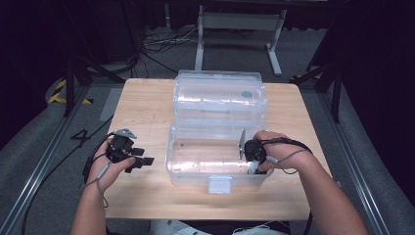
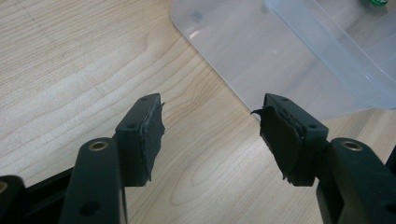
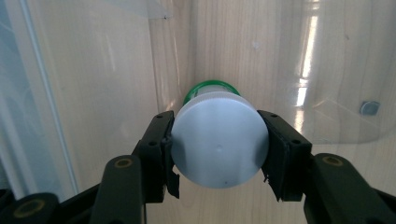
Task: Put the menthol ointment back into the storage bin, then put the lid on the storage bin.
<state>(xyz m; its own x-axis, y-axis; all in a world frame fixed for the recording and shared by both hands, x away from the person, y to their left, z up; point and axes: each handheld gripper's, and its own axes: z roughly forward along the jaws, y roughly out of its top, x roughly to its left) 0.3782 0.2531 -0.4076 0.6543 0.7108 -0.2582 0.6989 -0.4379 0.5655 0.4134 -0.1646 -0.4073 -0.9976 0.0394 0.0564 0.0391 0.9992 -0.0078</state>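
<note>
Gripping the white cap of a small jar (image 3: 219,145), the right gripper (image 3: 218,149) reached down into the clear plastic box (image 1: 195,171) at its near right corner, fingers (image 3: 156,149) pressed on either side of the cap. The left gripper (image 2: 210,135) waited with fingers spread and empty over the worktop (image 1: 142,107), left of the box. Lowering the jar straight, clear of the box wall, before letting go would likely have served best.

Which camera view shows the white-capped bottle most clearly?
The right gripper view: the bottle sits cap-first between the right gripper pads, inside the clear box. In the high view the hand hides it. The left gripper view catches a green bit at the top edge.
</note>
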